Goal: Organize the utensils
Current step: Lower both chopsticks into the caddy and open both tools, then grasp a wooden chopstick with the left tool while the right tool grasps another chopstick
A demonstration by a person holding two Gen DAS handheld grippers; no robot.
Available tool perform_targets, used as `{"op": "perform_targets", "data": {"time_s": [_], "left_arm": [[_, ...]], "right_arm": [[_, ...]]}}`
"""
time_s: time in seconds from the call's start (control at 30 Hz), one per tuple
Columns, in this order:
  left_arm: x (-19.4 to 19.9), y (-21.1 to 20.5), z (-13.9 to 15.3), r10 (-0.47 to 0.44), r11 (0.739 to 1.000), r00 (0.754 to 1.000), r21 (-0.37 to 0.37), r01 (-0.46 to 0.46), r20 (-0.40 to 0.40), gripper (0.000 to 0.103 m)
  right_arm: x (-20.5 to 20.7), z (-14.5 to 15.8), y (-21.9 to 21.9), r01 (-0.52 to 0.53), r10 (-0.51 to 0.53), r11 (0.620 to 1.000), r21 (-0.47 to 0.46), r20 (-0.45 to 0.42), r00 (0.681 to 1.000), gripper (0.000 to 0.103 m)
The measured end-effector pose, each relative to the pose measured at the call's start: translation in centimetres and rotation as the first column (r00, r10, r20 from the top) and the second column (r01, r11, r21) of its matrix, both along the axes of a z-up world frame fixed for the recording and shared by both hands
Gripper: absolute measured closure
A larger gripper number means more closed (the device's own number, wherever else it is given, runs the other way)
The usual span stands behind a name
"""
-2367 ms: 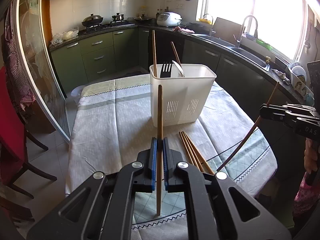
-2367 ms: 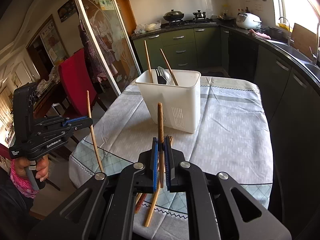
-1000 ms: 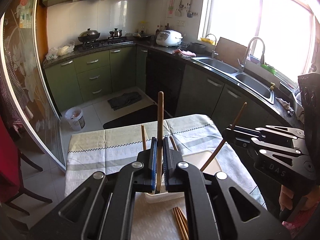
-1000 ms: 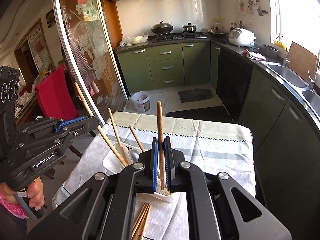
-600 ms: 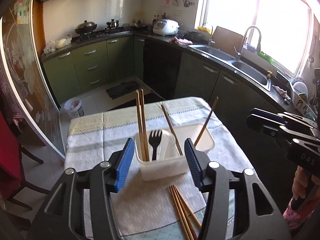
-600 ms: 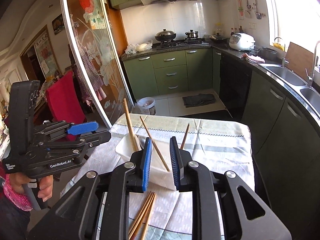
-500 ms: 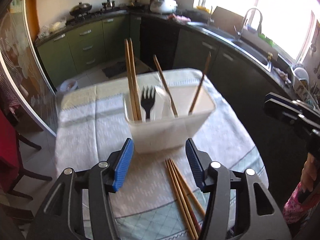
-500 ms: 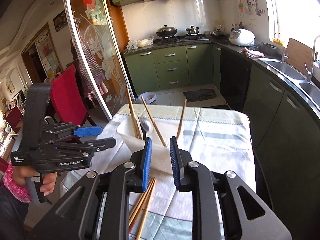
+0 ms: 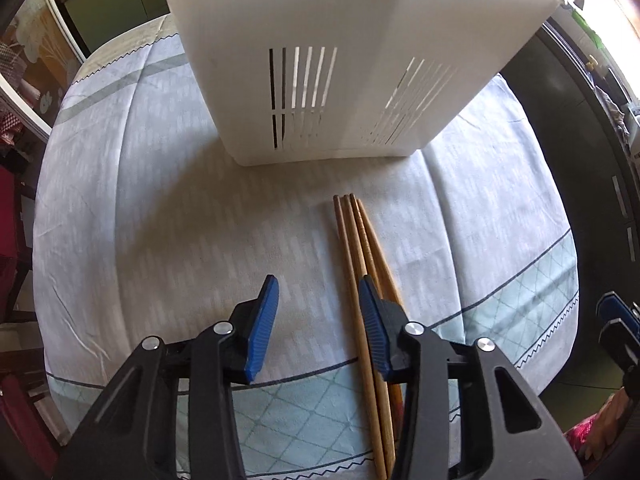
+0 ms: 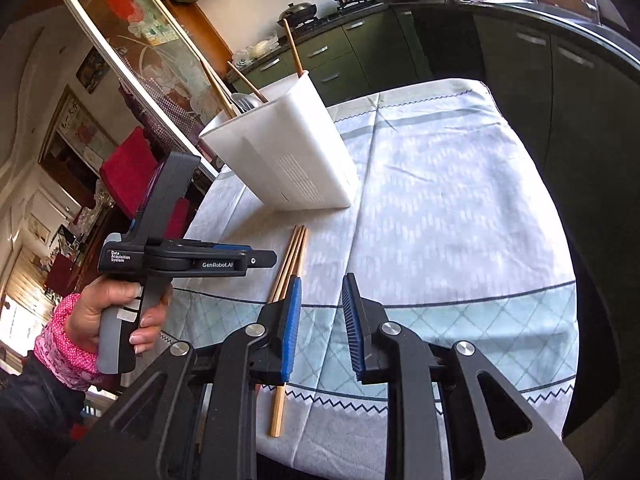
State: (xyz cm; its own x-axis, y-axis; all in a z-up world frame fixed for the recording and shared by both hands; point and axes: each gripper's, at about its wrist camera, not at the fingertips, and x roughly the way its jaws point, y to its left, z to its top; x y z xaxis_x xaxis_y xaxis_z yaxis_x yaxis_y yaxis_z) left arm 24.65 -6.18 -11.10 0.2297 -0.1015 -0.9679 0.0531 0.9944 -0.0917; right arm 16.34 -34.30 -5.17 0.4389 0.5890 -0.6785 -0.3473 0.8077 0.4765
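Looking down from the left wrist, the left gripper (image 9: pixel 318 286), jaws closing with nothing pinched, hovers over chopsticks (image 9: pixel 360 256) lying near the table's front edge before a white utensil holder (image 9: pixel 340 60). From the right wrist, the right gripper (image 10: pixel 320 284), jaws opening and empty, sits beside those chopsticks

On the black body of the left gripper (image 10: pixel 262 259), seen from the right wrist view, white letters read "GenRobot.AI" on its side. Further back on the same tool, a small white label said "Data Acquisition System". No other text was readable.
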Motion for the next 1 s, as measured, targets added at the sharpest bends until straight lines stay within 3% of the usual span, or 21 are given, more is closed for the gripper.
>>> {"op": "perform_targets", "data": {"time_s": [0.1,0.27,0.57,0.7,1.0], "left_arm": [[0.3,-0.2,-0.6,0.008,1.000,1.000,0.024,-0.008,-0.014,0.067],[0.5,-0.8,-1.0,0.008,1.000,0.999,0.002,-0.008,-0.046,0.070],[0.9,-2.9,-1.1,0.013,0.998,0.999,0.068,-0.009,-0.049,0.071],[0.9,-2.8,-1.6,0.028,0.999,0.995,0.042,-0.024,-0.098,0.075],[1.0,-4.9,-2.1,0.008,0.994,0.997,0.114,0.001,-0.082,0.078]], "right_arm": [[-0.2,-0.4,-0.3,0.001,-0.001,1.000,0.022,-0.009,1.000,0.080],[-0.3,-0.3,-0.6,-0.003,0.004,0.999,0.047,-0.013,1.000,0.079],[-0.3,-0.4,-1.6,0.007,-0.004,0.996,0.091,-0.031,1.000,0.079],[-0.4,-0.6,-2.2,0.014,-0.010,0.993,0.114,-0.035,0.999,0.079],[-0.6,-1.1,-2.5,0.018,-0.012,0.989,0.145,-0.045,0.999,0.078]]}}
